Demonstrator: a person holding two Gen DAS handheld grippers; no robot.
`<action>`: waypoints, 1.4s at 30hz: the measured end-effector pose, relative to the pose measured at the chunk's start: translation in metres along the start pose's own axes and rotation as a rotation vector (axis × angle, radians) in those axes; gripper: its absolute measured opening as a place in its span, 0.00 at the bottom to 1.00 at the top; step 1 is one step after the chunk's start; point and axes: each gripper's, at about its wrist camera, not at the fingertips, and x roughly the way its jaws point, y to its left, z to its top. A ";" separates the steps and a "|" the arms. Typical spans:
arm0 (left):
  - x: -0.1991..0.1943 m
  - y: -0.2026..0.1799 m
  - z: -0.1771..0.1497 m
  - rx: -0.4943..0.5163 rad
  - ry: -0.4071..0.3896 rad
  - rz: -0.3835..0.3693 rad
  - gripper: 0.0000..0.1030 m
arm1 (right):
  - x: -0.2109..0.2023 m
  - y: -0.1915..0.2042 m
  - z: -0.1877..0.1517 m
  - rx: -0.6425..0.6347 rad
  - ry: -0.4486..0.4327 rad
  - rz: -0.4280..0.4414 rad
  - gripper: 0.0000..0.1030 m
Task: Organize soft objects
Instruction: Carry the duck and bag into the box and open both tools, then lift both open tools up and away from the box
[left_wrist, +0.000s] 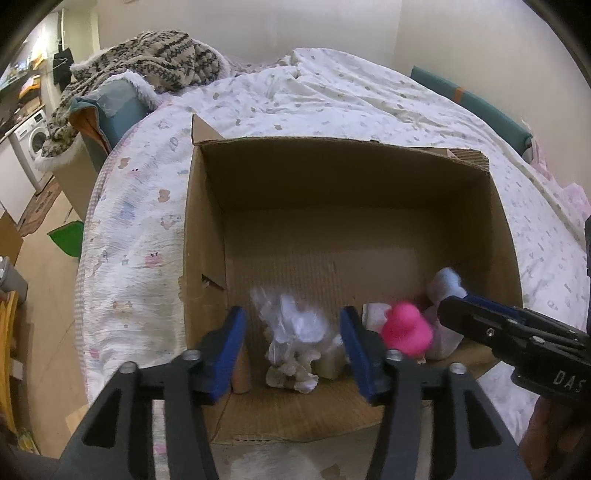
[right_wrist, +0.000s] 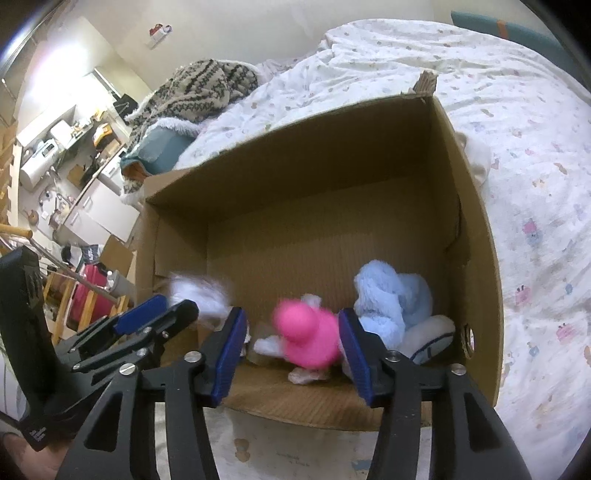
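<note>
Both grippers are angled down over the near edge of an open cardboard box (left_wrist: 207, 206). The left gripper (left_wrist: 293, 347) is held with jaws released, a white bagged plush (left_wrist: 295, 325) blurred between them, untouched. The right gripper (right_wrist: 291, 343) is likewise spread, a blurred pink duck (right_wrist: 310, 336) between its pads; contact cannot be told. The duck's head is tilted toward the upper left. The box is set on a printed white quilt (right_wrist: 535, 155), with kitchen clutter at the left edge.
</note>
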 end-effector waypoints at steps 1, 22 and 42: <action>-0.001 -0.001 0.000 0.005 -0.001 0.006 0.53 | -0.002 -0.001 0.001 0.005 -0.008 0.004 0.64; -0.087 0.008 -0.002 -0.031 -0.150 0.015 0.82 | -0.084 0.017 0.002 -0.063 -0.230 -0.176 1.00; -0.136 0.014 -0.047 -0.048 -0.229 0.047 1.00 | -0.122 0.025 -0.054 -0.119 -0.300 -0.276 1.00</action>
